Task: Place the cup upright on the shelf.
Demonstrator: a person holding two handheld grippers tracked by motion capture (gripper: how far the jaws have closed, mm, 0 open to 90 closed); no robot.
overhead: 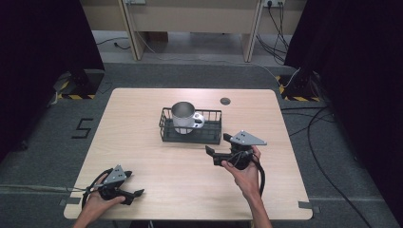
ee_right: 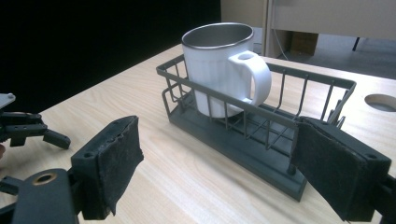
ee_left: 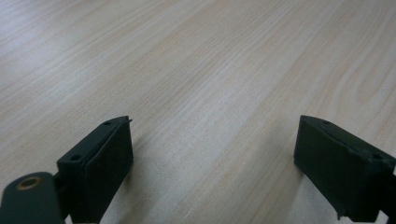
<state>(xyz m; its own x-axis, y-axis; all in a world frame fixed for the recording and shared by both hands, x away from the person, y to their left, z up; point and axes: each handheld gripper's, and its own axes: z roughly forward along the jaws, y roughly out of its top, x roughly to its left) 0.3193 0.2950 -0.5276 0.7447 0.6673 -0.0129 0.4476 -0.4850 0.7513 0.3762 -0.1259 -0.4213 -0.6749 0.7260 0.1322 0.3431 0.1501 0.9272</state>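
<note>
A white mug (overhead: 184,117) with a metal inside stands upright in the left end of a dark wire basket (overhead: 211,137) at the middle of the wooden table (overhead: 142,152). My right gripper (overhead: 217,145) is held open just in front of the basket's right end, apart from it. In the right gripper view, the mug (ee_right: 219,65) and the basket (ee_right: 303,77) lie beyond the open right gripper (ee_right: 219,163), the handle facing me. My left gripper (overhead: 135,194) rests near the table's front left corner. In its own view the left gripper (ee_left: 215,154) is open over bare wood.
A round cable hole (overhead: 225,100) sits in the table behind the basket. Dark curtains stand on both sides, and cables lie on the floor at the right. The left gripper (ee_right: 28,128) shows at the far left of the right gripper view.
</note>
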